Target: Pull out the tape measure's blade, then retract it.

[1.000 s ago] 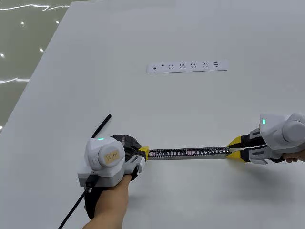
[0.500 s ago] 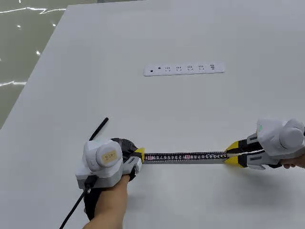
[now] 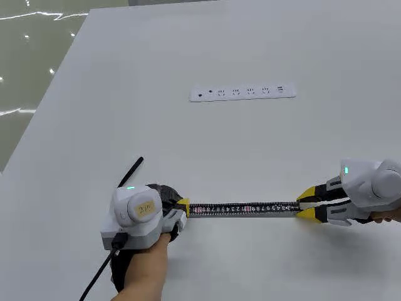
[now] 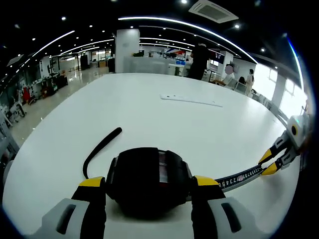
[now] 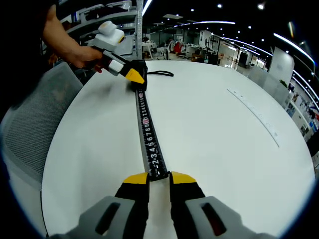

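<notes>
Tape measure [image 3: 164, 193], black with a rounded plastic case, lies on the white counter [image 3: 188, 125] toward its near edge, on the person's left. The left gripper [image 4: 148, 181], white-bodied with yellow-tipped jaws, has its jaws clenched on the case, one against each side, as the left gripper view shows plainly. A bare hand [image 3: 147, 266] holds this gripper from below, and a black cable [image 3: 97, 279] runs from the gripper's rear toward the counter's edge. The dark steel blade [image 3: 244, 208], printed with white numerals and red marks, is drawn out of the case and runs to the person's right, low over the counter and nearly straight. Its far end sits between the jaws of the right gripper [image 3: 305, 204], which is of the same white and yellow make. In the right gripper view those jaws stand close together, grasping the blade's tip, with the blade leading away from them to the case. The two grippers are well apart, joined only by the blade. A thin black strap [image 3: 133, 169] trails from the case across the counter, away from the person. A long white power strip [image 3: 242, 92] lies flat farther back on the counter, well clear of both grippers.
</notes>
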### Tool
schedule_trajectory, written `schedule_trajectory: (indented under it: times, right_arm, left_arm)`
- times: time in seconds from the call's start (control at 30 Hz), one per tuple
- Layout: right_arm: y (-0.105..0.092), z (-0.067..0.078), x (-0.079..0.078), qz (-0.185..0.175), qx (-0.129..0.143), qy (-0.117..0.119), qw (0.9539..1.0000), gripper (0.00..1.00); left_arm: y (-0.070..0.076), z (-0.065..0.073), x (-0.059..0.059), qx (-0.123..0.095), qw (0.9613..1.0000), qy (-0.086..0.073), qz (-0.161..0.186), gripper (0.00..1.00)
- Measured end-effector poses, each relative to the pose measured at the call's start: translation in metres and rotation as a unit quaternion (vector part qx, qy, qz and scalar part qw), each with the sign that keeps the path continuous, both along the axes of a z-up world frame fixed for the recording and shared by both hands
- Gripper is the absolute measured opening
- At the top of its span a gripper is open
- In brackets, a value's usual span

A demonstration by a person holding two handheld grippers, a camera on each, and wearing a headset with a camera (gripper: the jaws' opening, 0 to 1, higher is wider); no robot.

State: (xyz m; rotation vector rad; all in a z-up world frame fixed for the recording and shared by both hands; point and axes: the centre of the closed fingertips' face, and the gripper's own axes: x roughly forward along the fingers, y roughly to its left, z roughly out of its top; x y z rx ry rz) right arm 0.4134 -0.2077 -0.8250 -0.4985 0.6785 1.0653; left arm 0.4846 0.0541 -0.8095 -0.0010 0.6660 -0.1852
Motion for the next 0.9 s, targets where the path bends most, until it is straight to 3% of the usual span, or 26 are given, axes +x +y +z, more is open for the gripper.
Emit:
schedule_trajectory:
  times: [0.9]
  right_arm:
    - [0.0025,-0.0037,-0.0009,-0.001,0.006,0.005,1.0000,0.14]
  left_arm:
    - [-0.0011,0.0019,0.0033,0.002,1.0000,-0.005,0.002,0.66]
